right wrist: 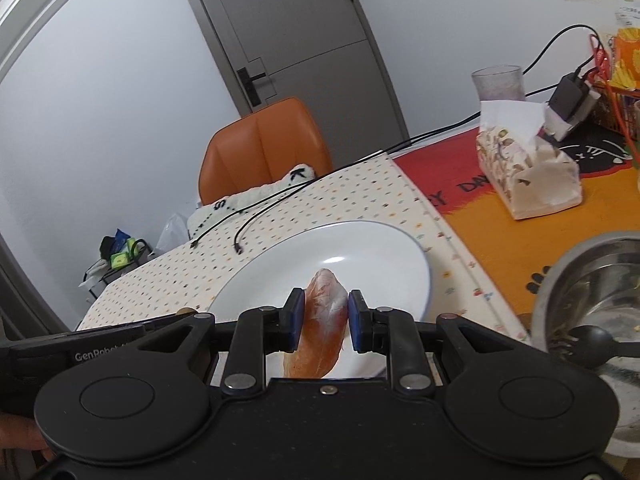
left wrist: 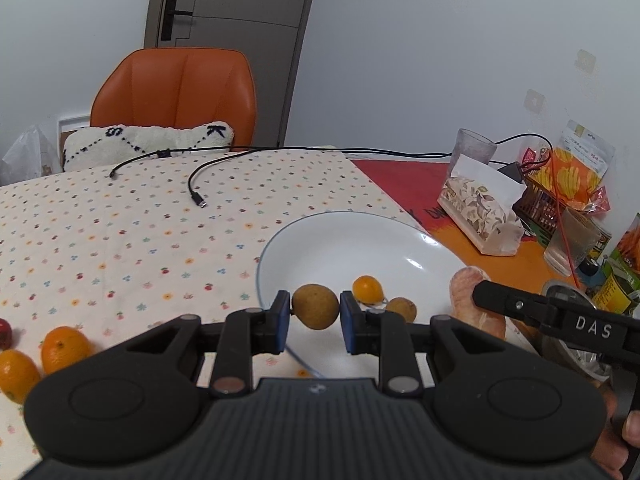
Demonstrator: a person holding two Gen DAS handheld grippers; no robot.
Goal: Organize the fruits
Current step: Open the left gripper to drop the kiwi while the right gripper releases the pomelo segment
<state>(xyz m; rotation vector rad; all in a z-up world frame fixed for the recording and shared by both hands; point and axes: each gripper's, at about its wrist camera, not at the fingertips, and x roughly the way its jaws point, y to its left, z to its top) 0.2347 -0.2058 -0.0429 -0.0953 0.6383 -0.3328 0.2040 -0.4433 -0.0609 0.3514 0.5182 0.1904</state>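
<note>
My left gripper [left wrist: 315,307] is shut on a small brown round fruit [left wrist: 315,306], held just over the near rim of the white plate [left wrist: 320,240]. A small orange fruit [left wrist: 367,289] and another brown fruit [left wrist: 402,308] lie on the plate. My right gripper [right wrist: 326,320] is shut on a peeled pinkish citrus segment [right wrist: 325,320] above the same white plate [right wrist: 360,248]; that segment [left wrist: 472,300] and the right gripper's arm show at the right of the left wrist view. Two orange fruits [left wrist: 64,348] and a red one [left wrist: 4,332] lie on the dotted cloth at the left.
A tissue box [left wrist: 480,212], cups, snack bags and a basket crowd the right side on an orange mat [right wrist: 500,240]. A steel bowl [right wrist: 592,292] with a black spoon sits near right. Black cables [left wrist: 196,184] cross the cloth. An orange chair [left wrist: 176,92] stands behind the table.
</note>
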